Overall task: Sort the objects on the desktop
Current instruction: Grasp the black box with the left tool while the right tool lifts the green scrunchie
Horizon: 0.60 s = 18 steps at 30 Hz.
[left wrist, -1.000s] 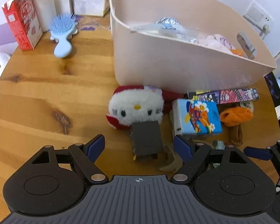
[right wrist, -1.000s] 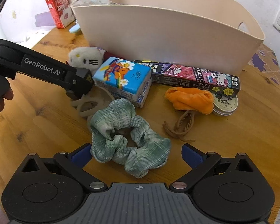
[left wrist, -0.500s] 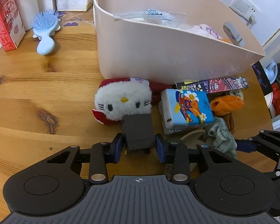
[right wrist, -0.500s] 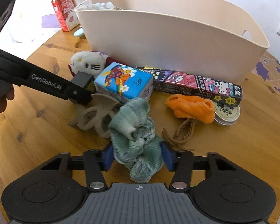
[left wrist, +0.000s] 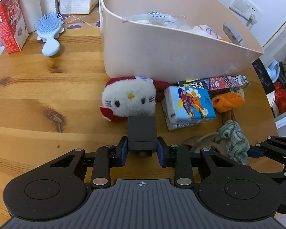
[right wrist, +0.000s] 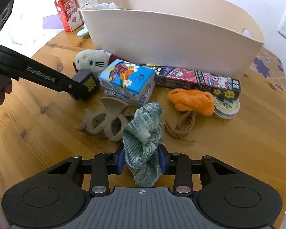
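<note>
Now two things are taken at the same time. The small black box (left wrist: 142, 131) sits between the blue pads of the left gripper (left wrist: 142, 149), which has just been closing and is clamped on the box's two side faces. The box is near the surface (left wrist: 38, 105), just in front of the white plush cat (left wrist: 128, 100), and its far edge seems to touch the plush. Its long axis runs away from the gripper toward the plush and the bin (left wrist: 162, 57); in the right wrist view its face with yellow print (right wrist: 90, 85) points to the right, toward the blue tissue pack (right wrist: 126, 80).

The green checked scrunchie (right wrist: 143, 143) is squeezed between the pads of the right gripper (right wrist: 142, 159), whose jaws have also just been closing. It stands up as a bunched column; its long axis goes from the gripper upward and forward, the top fold pointing toward the tissue pack. Its lower end hangs under the pads, and whether it touches the surface cannot be told.

The step in hand appears to be lifting both things into the bin. To do it well, each gripper should probably rise straight up first, so that the box does not drag the plush and the scrunchie does not catch the beige hair claw (right wrist: 104, 120) just beside it. The bin wall is high, so both things need to clear the rim before going forward. The scrunchie is soft and may slip, so a firm squeeze seems wise.
</note>
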Available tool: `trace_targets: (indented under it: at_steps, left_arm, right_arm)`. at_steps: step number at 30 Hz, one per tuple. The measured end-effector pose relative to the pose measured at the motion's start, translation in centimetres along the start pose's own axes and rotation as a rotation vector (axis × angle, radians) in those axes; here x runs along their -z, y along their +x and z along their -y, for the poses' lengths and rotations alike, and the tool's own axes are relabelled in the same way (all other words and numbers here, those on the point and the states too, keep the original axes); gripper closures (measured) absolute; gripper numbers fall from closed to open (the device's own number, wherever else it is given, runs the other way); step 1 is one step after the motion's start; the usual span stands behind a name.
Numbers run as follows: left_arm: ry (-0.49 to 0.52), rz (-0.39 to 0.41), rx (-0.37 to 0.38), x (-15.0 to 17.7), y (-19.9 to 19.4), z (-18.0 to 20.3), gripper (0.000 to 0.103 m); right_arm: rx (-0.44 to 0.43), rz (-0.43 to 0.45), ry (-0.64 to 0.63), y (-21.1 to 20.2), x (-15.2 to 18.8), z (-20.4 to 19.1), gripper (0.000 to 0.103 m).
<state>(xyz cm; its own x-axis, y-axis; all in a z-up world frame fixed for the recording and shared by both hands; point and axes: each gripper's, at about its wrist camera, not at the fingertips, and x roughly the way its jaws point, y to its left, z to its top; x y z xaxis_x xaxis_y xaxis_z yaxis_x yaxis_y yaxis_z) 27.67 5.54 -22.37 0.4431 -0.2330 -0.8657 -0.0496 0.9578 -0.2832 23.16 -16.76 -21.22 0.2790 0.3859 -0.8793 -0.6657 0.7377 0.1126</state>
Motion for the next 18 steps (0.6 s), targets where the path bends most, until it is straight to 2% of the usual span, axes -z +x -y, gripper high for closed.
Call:
trace_targets:
  at_steps: [4, 6, 8, 11, 15, 18]
  left_arm:
    - [0.001, 0.000, 0.005, 0.3, -0.2, 0.0, 0.072]
    - [0.004, 0.001, 0.008, 0.4, -0.3, 0.1, 0.072]
    - [0.009, 0.001, 0.011, 0.5, -0.4, 0.2, 0.072]
    - [0.015, 0.003, 0.015, 0.6, -0.7, 0.3, 0.072]
    - [0.022, 0.007, 0.023, 0.8, -1.1, 0.4, 0.072]
    - [0.024, 0.016, 0.035, 0.9, -1.8, 0.6, 0.072]
  right_arm:
    - [0.000, -0.001, 0.030, -0.4, 0.7, 0.2, 0.065]
    - [0.007, -0.002, 0.041, -0.5, 1.2, 0.3, 0.056]
    - [0.005, 0.000, 0.057, -0.7, 1.7, 0.5, 0.055]
    - [0.011, 0.002, 0.069, -1.1, 2.3, 0.7, 0.059]
    - [0.014, 0.014, 0.078, -1.6, 2.7, 0.8, 0.074]
    - [0.024, 0.032, 0.080, -2.1, 2.6, 0.8, 0.078]
